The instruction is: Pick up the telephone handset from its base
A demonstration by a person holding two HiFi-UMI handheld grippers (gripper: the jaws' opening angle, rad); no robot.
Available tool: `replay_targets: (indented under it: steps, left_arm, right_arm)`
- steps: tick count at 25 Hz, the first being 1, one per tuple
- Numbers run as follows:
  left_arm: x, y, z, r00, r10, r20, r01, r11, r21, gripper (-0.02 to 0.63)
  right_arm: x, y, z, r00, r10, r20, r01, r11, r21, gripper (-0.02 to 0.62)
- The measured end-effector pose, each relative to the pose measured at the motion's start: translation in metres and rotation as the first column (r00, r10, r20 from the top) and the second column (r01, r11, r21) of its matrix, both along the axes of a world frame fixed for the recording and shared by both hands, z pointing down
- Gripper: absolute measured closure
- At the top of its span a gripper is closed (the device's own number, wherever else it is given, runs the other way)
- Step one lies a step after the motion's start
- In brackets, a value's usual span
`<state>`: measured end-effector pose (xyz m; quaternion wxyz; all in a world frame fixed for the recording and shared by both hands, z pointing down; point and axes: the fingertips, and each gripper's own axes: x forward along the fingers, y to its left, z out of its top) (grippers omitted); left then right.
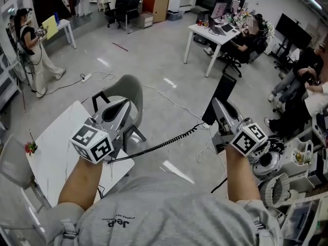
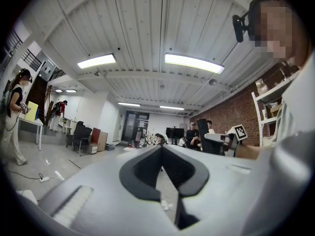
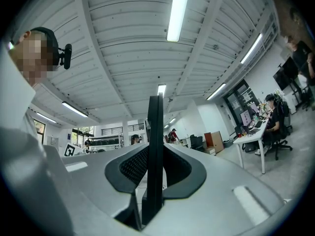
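The black telephone handset [image 1: 221, 97] sticks up out of my right gripper [image 1: 218, 109], well above the floor. In the right gripper view the handset [image 3: 155, 132] shows edge-on as a thin dark slab, and the right gripper [image 3: 155, 150] is shut on it, one pad on each side. Its black coiled cord [image 1: 159, 145] sags leftward and disappears under my left hand. My left gripper [image 1: 123, 106] hovers over the white table's corner. In its own view the left gripper [image 2: 161, 149] has its tips together with nothing between them. I cannot see the phone base.
A white table [image 1: 54, 160] with a small flower [image 1: 31, 147] lies at lower left, and a grey chair [image 1: 131, 88] stands behind my left gripper. Cluttered shelves [image 1: 302, 160] crowd the right edge. People sit at a desk [image 1: 212, 35] farther back, and another person [image 1: 28, 47] stands at far left.
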<state>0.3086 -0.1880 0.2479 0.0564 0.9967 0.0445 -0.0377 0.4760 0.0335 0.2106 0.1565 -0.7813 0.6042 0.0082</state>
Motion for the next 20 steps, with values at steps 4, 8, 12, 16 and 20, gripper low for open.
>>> replay_targets:
  steps: [4, 8, 12, 16, 20]
  left_arm:
    - [0.0014, 0.0018, 0.0016, 1.0, 0.003, 0.004, -0.003, 1.0, 0.003, 0.549]
    - [0.0003, 0.0025, 0.0002, 1.0, 0.006, 0.005, -0.006, 1.0, 0.003, 0.549]
    - [-0.0008, 0.0017, 0.0, 1.0, 0.003, 0.003, -0.003, 1.0, 0.002, 0.549]
    - [0.0007, 0.002, -0.0006, 1.0, 0.004, 0.001, -0.004, 1.0, 0.003, 0.549]
    - [0.0015, 0.003, -0.0005, 1.0, 0.005, -0.002, -0.005, 1.0, 0.001, 0.549]
  right_arm:
    - [0.0006, -0.0003, 0.0017, 1.0, -0.001, -0.001, 0.001, 1.0, -0.003, 0.518]
    - [-0.0003, -0.0007, 0.0007, 1.0, -0.001, -0.001, 0.001, 1.0, -0.006, 0.517]
    - [-0.0003, -0.0014, 0.0005, 1.0, 0.0, -0.001, 0.0, 1.0, -0.005, 0.517]
    - [0.0008, -0.0017, 0.0006, 1.0, 0.0, -0.003, 0.0, 1.0, -0.004, 0.518]
    - [0.0017, -0.0006, 0.0012, 1.0, 0.001, -0.002, -0.001, 1.0, -0.004, 0.517]
